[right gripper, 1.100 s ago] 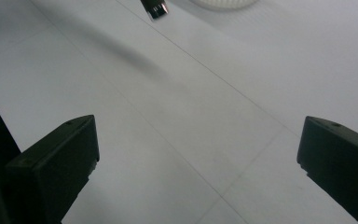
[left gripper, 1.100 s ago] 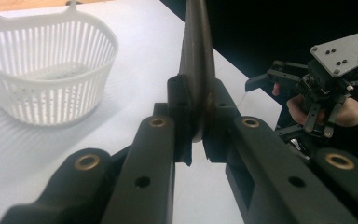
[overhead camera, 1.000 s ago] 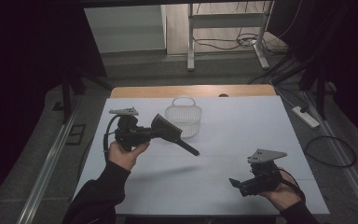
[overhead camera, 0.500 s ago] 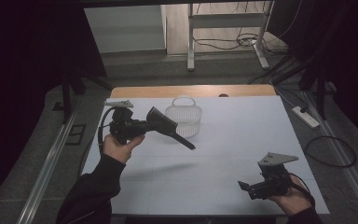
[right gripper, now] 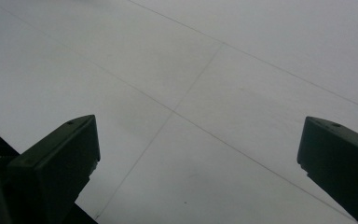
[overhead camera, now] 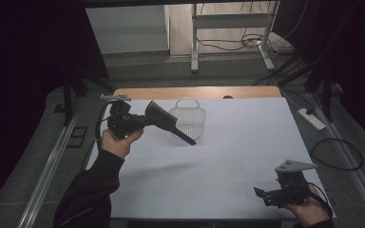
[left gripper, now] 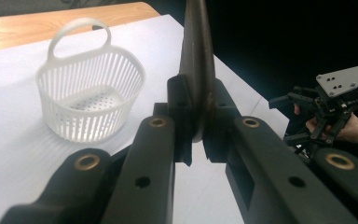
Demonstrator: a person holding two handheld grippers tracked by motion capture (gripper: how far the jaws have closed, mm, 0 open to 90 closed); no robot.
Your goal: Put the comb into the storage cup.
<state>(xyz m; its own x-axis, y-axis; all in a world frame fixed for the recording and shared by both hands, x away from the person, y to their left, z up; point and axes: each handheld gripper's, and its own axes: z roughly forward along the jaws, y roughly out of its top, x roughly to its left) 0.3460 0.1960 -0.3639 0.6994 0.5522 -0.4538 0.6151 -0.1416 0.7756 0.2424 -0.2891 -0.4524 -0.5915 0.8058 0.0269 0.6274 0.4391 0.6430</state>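
Note:
My left gripper (overhead camera: pixel 144 121) is shut on a black brush (overhead camera: pixel 167 121) and holds it above the left part of the white table (overhead camera: pixel 247 137). The brush's fan-shaped head sits at the jaws and its handle slants down to the right, in front of a white slotted basket (overhead camera: pixel 190 119). In the left gripper view the brush (left gripper: pixel 196 56) stands edge-on between the two jaws, with the basket (left gripper: pixel 91 98) upright on the table to the left of it. My right gripper (overhead camera: pixel 266 194) is at the near right corner, open, with nothing between its jaws (right gripper: pixel 198 163) and bare table beneath them.
A strip of wooden tabletop (overhead camera: pixel 195 91) shows behind the white sheet. A power strip (overhead camera: pixel 312 118) and cables lie on the floor to the right. A metal frame (overhead camera: pixel 228 28) stands beyond the table. The other hand's gripper (left gripper: pixel 326 102) appears far right in the left gripper view.
The left hand has lifted the brush and carried it up and toward the far left. The right hand has slid toward the near right corner.

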